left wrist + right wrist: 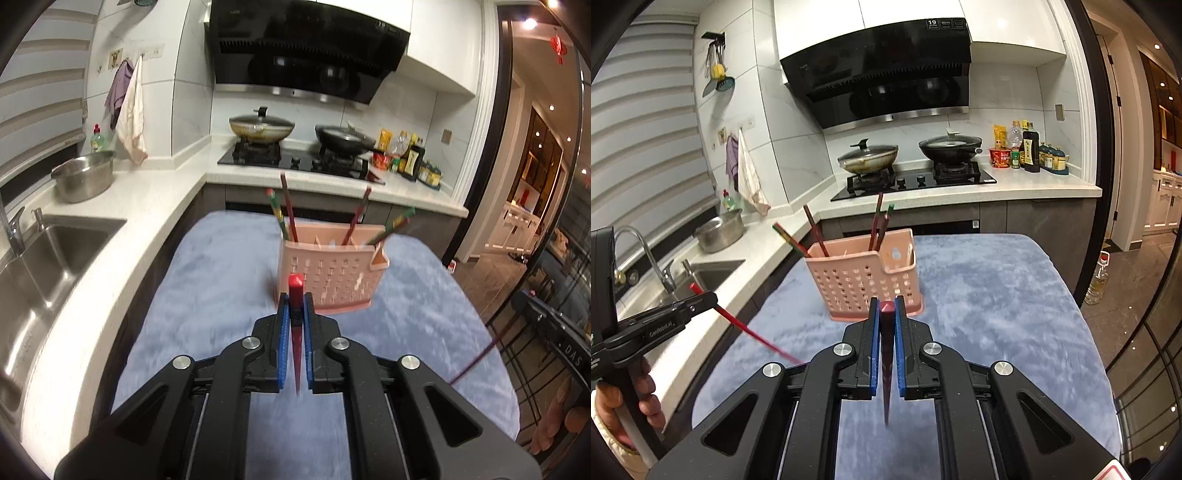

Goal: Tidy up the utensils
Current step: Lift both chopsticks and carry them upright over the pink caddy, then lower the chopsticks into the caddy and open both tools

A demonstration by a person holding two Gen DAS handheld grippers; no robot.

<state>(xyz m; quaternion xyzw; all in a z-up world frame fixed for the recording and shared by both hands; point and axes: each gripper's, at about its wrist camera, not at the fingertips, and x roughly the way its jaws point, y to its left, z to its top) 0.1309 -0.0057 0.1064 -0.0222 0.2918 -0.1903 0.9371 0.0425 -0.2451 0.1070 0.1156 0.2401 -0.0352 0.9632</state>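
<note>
A pink slotted utensil basket point(328, 273) point(864, 280) stands on the blue-grey cloth point(207, 280) point(990, 295), and several red and green chopsticks point(289, 210) point(815, 230) lean out of it. My left gripper point(295, 295) is shut on a red chopstick point(296, 282), held a little short of the basket above the cloth. In the right wrist view this left gripper point(711, 297) shows at the left, its chopstick point(753, 334) slanting down. My right gripper point(886, 301) is shut on a dark red chopstick point(887, 308) just in front of the basket.
A white counter wraps the left and back, with a steel sink point(48, 266), a faucet point(650, 254) and a steel pot point(83, 177). Two pans point(262, 127) point(951, 146) sit on the stove behind. Bottles point(1028, 147) crowd the back right. A hand point(624, 402) holds the left gripper's handle.
</note>
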